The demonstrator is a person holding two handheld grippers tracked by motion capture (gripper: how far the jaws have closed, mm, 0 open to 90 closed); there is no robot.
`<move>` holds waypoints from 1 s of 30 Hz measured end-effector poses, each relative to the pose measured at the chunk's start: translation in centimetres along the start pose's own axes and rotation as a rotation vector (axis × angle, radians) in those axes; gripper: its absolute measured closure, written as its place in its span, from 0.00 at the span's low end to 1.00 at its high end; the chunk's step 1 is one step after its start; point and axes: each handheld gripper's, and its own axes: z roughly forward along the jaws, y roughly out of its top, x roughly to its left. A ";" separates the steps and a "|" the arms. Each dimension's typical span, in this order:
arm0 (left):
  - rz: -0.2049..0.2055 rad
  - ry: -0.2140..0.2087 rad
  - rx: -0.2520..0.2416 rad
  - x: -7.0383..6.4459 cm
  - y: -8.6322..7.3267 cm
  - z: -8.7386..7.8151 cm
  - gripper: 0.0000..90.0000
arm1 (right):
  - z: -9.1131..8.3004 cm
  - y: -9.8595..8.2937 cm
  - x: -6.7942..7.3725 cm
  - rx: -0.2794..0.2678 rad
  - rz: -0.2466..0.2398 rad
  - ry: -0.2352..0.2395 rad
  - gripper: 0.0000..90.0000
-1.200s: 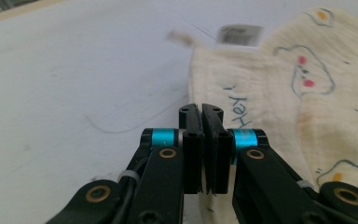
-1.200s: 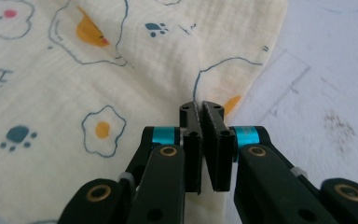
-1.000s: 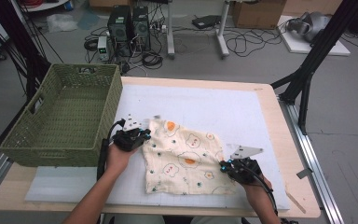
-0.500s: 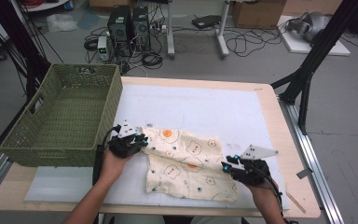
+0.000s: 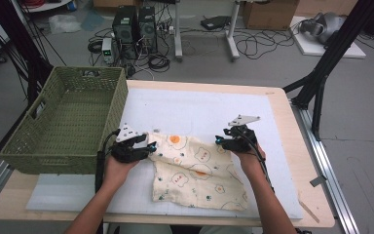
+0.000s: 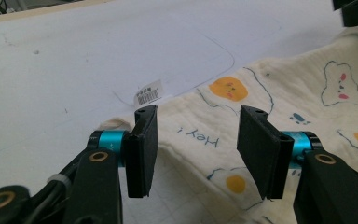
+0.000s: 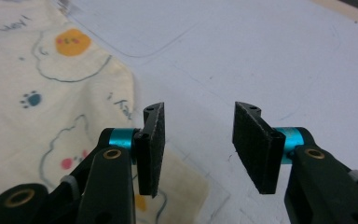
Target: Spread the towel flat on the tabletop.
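Cloth [image 5: 197, 173], cream with printed fried eggs, paw prints and cloud shapes, lies spread flat on the white mat [image 5: 199, 109] that covers the wooden bench [image 5: 299, 195]. It sits toward the near edge of the bench, about midway between the left and right edges. A small white barcode label [image 6: 148, 92] sticks out from its far left corner.

Left gripper [image 5: 148, 145], held in the person's left hand [image 5: 119, 168], rests at that far left corner of the cloth. In the left gripper view its two black fingers [image 6: 142, 149] stand wide apart, one on each side of the printed word "Hey", with cloth visible in the gap between them. They grip nothing; whether their tips touch the fabric cannot be told.

Right gripper [image 5: 219, 140], held in the right hand [image 5: 248, 158], sits at the far right corner of the cloth. In the right gripper view its fingers [image 7: 151, 147] are also wide apart and hold nothing. One finger is over the edge of the cloth, the other over bare mat.

Green woven basket [image 5: 63, 122] stands on the left side of the bench, just beside the left gripper, well apart from the right one.
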 end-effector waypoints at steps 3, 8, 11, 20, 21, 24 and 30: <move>0.000 -0.006 -0.001 0.0 0.0 0.1 0.54 | 0.9 0.0 -0.4 0.021 0.008 0.001 0.60; 0.003 -0.012 0.004 -0.1 0.0 0.2 0.54 | 2.6 -0.4 -0.3 0.079 -0.002 0.042 0.59; -0.003 -0.012 0.000 -0.1 0.0 0.1 0.54 | 2.7 -0.3 0.3 0.089 -0.033 0.066 0.59; -0.006 -0.008 -0.002 0.0 0.0 0.0 0.54 | 3.7 -0.2 3.3 0.170 -0.170 0.116 0.59; -0.006 -0.008 -0.002 0.0 0.0 0.0 0.54 | 3.7 -0.2 3.3 0.170 -0.170 0.116 0.59; -0.005 -0.009 -0.001 0.0 0.0 0.1 0.55 | 3.4 -0.4 4.2 0.169 -0.193 0.134 0.85; -0.002 -0.005 0.000 -0.1 0.0 0.1 0.55 | 3.1 -0.4 4.5 0.166 -0.206 0.133 0.96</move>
